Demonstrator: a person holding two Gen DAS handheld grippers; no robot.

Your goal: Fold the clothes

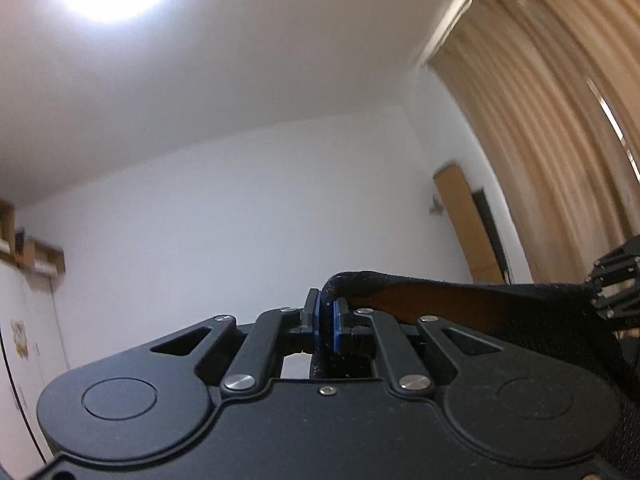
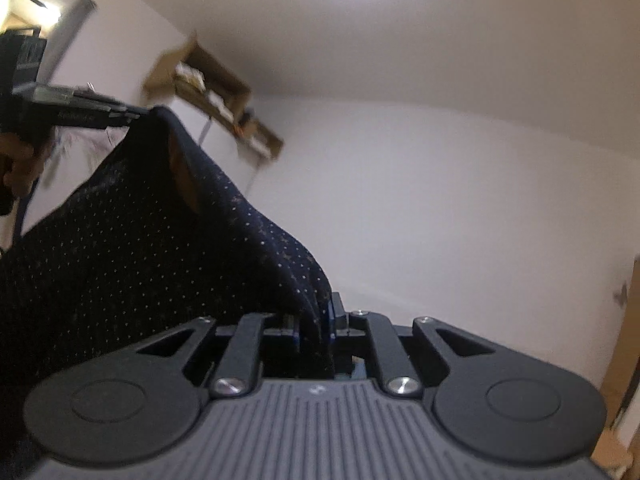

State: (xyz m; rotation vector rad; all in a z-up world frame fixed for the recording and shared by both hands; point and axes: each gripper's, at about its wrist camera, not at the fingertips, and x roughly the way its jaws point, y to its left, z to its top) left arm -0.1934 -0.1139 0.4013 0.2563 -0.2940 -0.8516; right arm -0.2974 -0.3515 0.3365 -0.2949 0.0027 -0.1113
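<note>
Between both claws, held aloft toward ceiling: dark dotted garment [image 2: 132,248], stretched claw to claw. Left claw [image 1: 327,326] pinched tight on its edge; right claw [image 2: 316,326] clamped on other edge. Garment hangs open, no fold visible; folding remains.

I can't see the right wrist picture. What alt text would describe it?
The right gripper, pointing up toward a white ceiling, is clamped on a dark dotted garment. The cloth stretches up and left to the left gripper. Wooden shelves hang on the white wall behind.
</note>
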